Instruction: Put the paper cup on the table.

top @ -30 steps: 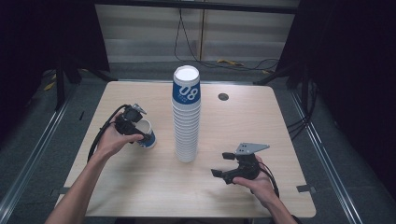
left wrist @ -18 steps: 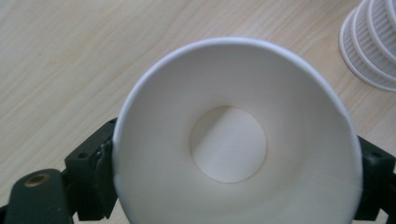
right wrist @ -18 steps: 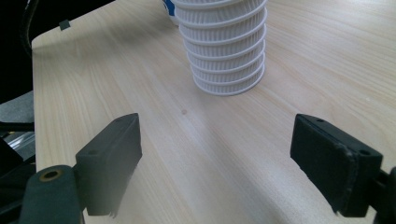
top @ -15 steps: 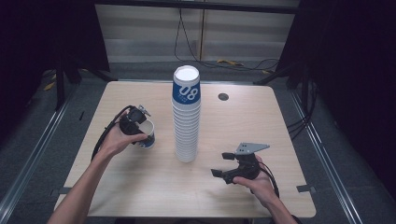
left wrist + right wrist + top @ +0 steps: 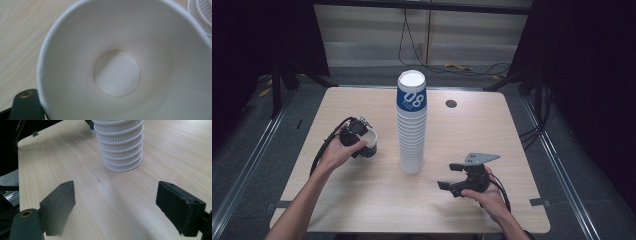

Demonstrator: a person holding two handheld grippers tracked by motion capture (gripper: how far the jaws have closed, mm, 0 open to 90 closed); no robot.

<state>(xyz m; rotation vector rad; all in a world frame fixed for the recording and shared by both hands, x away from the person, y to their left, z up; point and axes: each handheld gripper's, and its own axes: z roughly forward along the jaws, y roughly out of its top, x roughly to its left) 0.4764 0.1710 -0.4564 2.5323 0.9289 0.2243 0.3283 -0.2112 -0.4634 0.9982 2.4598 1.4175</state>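
Note:
A tall stack of white ribbed paper cups (image 5: 412,131), with a blue "08" cup on top, stands mid-table. Left of it, my left gripper (image 5: 355,136) is shut on a single paper cup (image 5: 372,142) with a blue band, held low over the table. The left gripper view looks straight into that cup's white inside (image 5: 117,73), with one black jaw outside its wall at the bottom left. My right gripper (image 5: 450,176) rests open near the front right. Its jaws stand wide apart and point at the stack's base (image 5: 122,147), with only bare wood between them.
The wooden table (image 5: 362,205) has a round cable hole (image 5: 451,104) at the back right. Black cables trail from both grippers. Dark floor, rails and loose cables surround the table, and a pale wall lies behind.
The left hand has nudged its cup very slightly up and to the right. The right gripper and the stack have not moved.

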